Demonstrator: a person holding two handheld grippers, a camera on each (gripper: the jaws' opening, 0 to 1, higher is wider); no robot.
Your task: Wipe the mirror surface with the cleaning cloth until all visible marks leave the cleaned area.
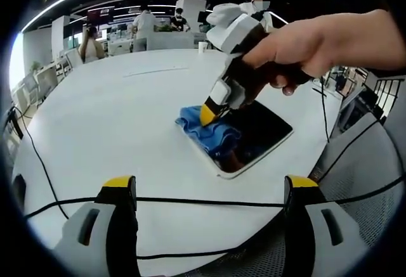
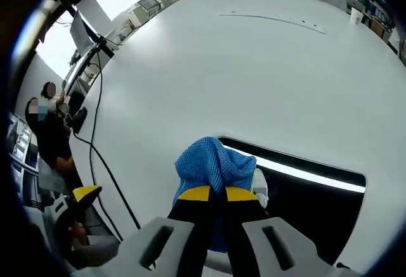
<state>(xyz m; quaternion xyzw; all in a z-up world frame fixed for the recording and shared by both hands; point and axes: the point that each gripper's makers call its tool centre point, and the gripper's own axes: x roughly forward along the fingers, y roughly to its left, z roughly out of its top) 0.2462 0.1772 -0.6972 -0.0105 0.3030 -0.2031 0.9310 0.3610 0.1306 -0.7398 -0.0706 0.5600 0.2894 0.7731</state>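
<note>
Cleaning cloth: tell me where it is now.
The cleaning cloth is pinched in the right gripper, pressed on the mirror's near end on the white table.

Large white counter (image 1: 114, 118), rounded edge. A rectangular mirror (image 1: 263, 134) lies flat on it, with a blue cleaning cloth (image 1: 209, 131) bunched over the mirror's end and apparently touching the counter. Black cables (image 1: 44, 169) trail across the near edge.

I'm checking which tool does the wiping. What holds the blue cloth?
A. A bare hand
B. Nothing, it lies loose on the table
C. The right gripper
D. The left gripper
C: the right gripper is shut on the cloth at the mirror; the left gripper stands open and apart.
</note>
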